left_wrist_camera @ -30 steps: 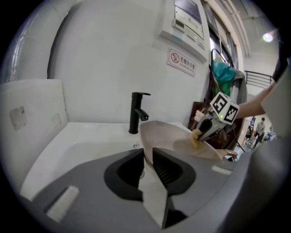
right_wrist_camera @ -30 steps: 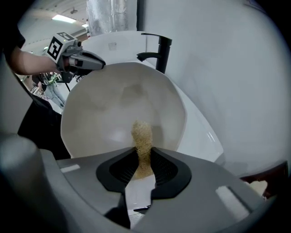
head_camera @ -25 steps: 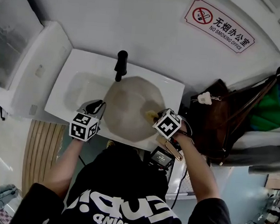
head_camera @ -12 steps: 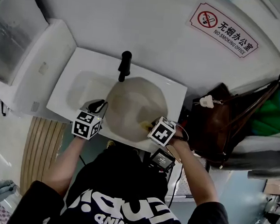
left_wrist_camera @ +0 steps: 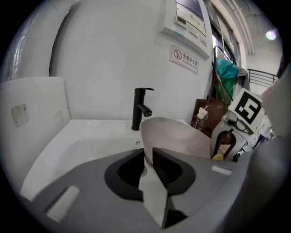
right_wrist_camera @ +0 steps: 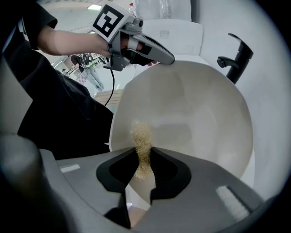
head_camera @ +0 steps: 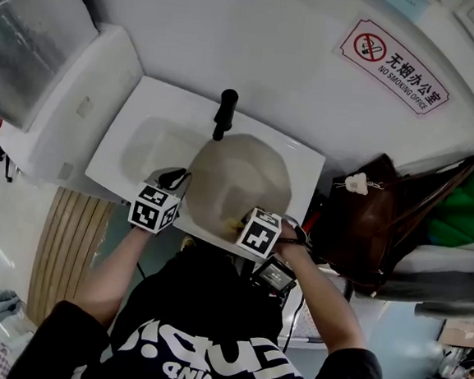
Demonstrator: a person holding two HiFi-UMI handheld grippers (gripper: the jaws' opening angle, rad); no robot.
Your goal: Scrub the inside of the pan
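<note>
A pale beige pan [head_camera: 242, 181] stands tilted in the white sink [head_camera: 133, 147], below the black faucet [head_camera: 225, 113]. My left gripper [head_camera: 174, 181] is shut on the pan's left rim; in the left gripper view the thin rim [left_wrist_camera: 152, 191] runs between the jaws of that gripper [left_wrist_camera: 148, 152]. My right gripper [head_camera: 236, 223] is at the pan's near edge, shut on a straw-coloured fibrous scrubber [right_wrist_camera: 142, 141]. The scrubber's tuft rests against the pan's inside [right_wrist_camera: 195, 113]. In the right gripper view the left gripper [right_wrist_camera: 157, 57] sits on the pan's top rim.
A brown bag [head_camera: 367, 212] hangs right of the sink. A no-smoking sign [head_camera: 401, 63] is on the wall behind. A white cabinet [head_camera: 62, 120] borders the sink's left. A small black device [head_camera: 273, 272] sits below my right wrist, above slatted flooring [head_camera: 71, 248].
My right gripper has slid with the scrubber from the pan's right side leftward to its near edge. The left gripper has kept its hold on the rim.
</note>
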